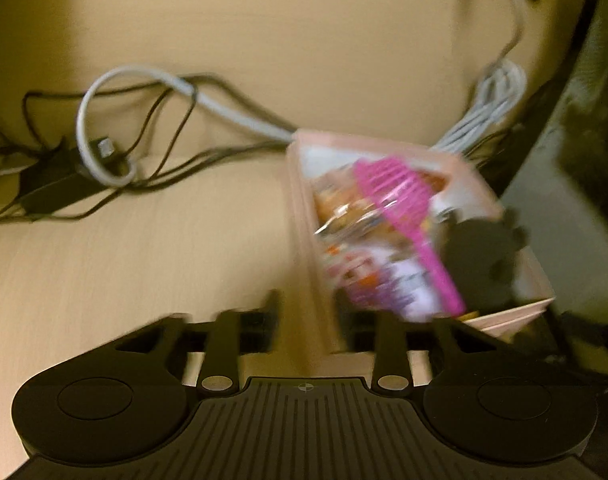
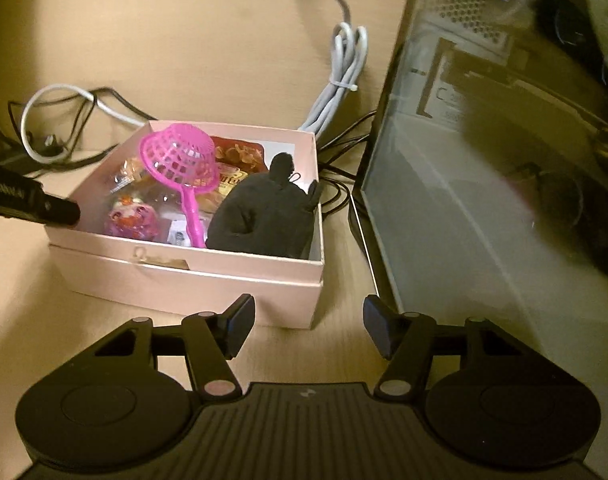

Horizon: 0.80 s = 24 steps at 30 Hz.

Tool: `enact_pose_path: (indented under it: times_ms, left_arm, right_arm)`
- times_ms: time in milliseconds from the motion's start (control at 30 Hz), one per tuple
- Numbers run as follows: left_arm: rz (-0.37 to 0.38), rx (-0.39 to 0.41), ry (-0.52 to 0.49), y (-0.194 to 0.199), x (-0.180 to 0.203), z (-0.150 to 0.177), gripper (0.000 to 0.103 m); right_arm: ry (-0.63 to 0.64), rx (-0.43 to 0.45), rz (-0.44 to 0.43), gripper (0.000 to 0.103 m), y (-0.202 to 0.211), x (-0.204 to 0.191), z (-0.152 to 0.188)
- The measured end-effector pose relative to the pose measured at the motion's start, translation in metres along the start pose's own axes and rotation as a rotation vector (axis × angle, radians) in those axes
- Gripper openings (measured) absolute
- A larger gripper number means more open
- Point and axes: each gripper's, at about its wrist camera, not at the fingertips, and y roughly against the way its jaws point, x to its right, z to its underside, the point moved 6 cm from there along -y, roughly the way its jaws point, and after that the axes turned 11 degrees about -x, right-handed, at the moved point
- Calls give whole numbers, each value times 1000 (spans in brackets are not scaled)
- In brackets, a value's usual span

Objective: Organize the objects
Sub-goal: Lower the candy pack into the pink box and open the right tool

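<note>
A pink box [image 2: 192, 280] sits on the wooden bench [image 2: 32, 312], close to the bench's right edge where a glass-sided computer case [image 2: 443, 200] stands just beside it. Inside the box a pink plastic strainer [image 2: 180, 160] leans with its handle down toward the near wall, a black cloth item [image 2: 260, 216] fills the right corner, and snack packets [image 2: 232, 164] and a round pink-orange wrapped piece [image 2: 132, 220] lie beneath. The right tool [image 2: 307, 324] hovers in front of the box's near right corner, its fingers spread with nothing between them. The left tool [image 1: 307, 312], blurred in its own view, has its fingers parted and astride the box's left wall [image 1: 304, 216], pads not clearly pressing it; its dark tip [image 2: 44, 204] shows at the box's left rim. Behind the box, grey and black cables [image 2: 339, 80] trail along the bench's far edge
</note>
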Motion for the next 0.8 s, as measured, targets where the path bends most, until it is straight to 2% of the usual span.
enact_pose_path:
  times_ms: [33, 67, 233, 300, 367, 433, 567, 667, 733, 800]
  left_arm:
    - [-25, 6, 13, 2, -5, 1, 65]
    - [-33, 11, 24, 7, -12, 4, 70]
    - [-84, 59, 78, 33, -44, 19, 75]
    - [-99, 73, 98, 37, -59, 19, 81]
    - [-100, 64, 126, 38, -77, 16, 93]
    - [-111, 64, 139, 37, -94, 9, 97]
    - [-111, 73, 126, 38, -110, 0, 101]
    - [-108, 64, 105, 36, -109, -3, 100]
    - [-122, 90, 82, 43, -105, -1, 99]
    - [-117, 123, 62, 56, -102, 2, 99]
  right_arm:
    - [8, 0, 3, 60, -3, -1, -2]
    - [12, 1, 1, 60, -4, -2, -3]
    - [28, 8, -70, 61, -6, -21, -7]
    - [41, 18, -81, 61, -6, -27, -6]
    - [57, 24, -93, 61, -6, -30, -7]
    - [72, 27, -90, 61, -5, -29, -10]
    - [87, 21, -89, 61, -7, -33, -13]
    - [88, 18, -69, 61, -6, -37, -12]
    - [66, 20, -64, 62, -2, -34, -11]
    - [46, 14, -75, 71, 4, -31, -7]
